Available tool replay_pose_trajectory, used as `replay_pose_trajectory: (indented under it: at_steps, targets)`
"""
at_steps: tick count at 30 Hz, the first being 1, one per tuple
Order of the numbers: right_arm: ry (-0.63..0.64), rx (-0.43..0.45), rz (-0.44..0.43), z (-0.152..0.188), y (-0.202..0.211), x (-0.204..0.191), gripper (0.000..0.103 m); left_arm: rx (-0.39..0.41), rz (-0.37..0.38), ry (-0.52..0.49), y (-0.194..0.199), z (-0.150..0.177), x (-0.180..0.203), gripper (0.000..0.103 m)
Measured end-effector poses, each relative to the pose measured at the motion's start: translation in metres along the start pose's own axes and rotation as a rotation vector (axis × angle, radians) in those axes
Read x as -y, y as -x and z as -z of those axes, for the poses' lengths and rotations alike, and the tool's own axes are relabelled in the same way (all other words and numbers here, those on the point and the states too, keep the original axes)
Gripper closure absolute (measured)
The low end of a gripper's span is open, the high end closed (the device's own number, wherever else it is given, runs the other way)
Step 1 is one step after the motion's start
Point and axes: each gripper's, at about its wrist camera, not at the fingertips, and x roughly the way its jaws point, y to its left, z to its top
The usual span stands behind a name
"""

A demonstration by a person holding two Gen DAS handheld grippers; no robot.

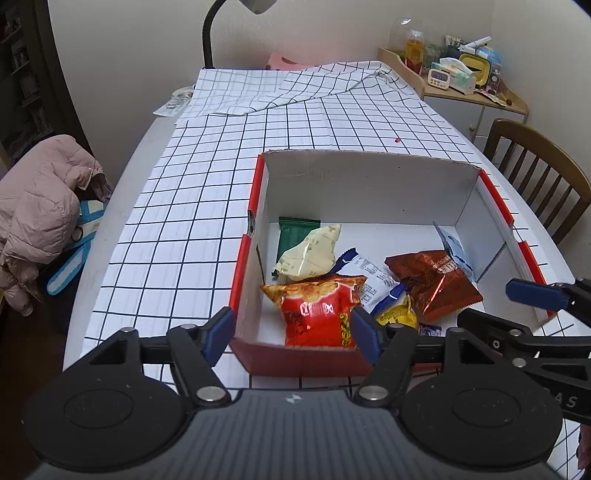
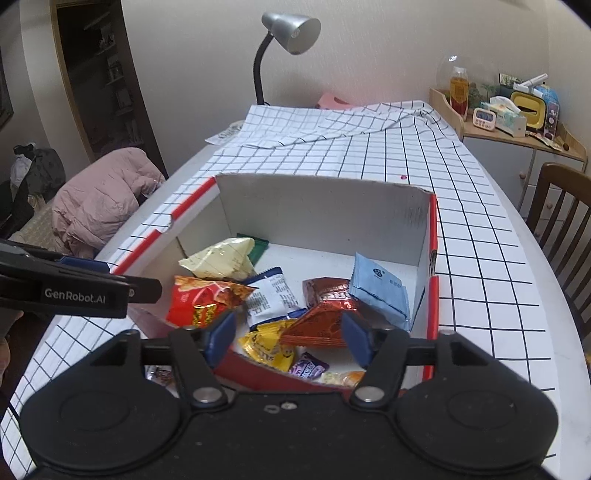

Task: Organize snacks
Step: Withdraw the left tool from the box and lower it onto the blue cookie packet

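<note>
A red cardboard box (image 1: 255, 199) with a white inside stands on the checked tablecloth and also shows in the right wrist view (image 2: 433, 266). It holds several snack packs: a red chip bag (image 1: 317, 314), a cream pack (image 1: 308, 254), a green bar (image 1: 291, 230), a white-and-blue pack (image 1: 373, 280), a brown-red bag (image 1: 434, 280) and a pale blue sachet (image 2: 380, 291). My left gripper (image 1: 293, 332) is open and empty above the box's near wall. My right gripper (image 2: 288, 334) is open and empty over the box's near end, above the brown-red bag (image 2: 325, 314).
A small wrapped snack (image 2: 159, 374) lies on the cloth outside the box, near its near left corner. A desk lamp (image 2: 291, 33) stands at the far end. A wooden chair (image 1: 535, 181) is at the right, a pink jacket (image 1: 40, 206) at the left.
</note>
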Motion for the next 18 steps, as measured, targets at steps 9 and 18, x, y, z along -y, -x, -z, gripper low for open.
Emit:
replay_pose_trajectory:
  at_steps: [9, 18]
  targets:
    - [0.032, 0.047, -0.026, 0.006, 0.028, -0.007, 0.017, -0.001, 0.037, -0.023, 0.020, 0.020, -0.011, 0.018]
    - [0.044, 0.046, -0.057, 0.022, 0.042, -0.006, 0.011, -0.097, 0.054, -0.057, 0.006, 0.060, -0.022, 0.017]
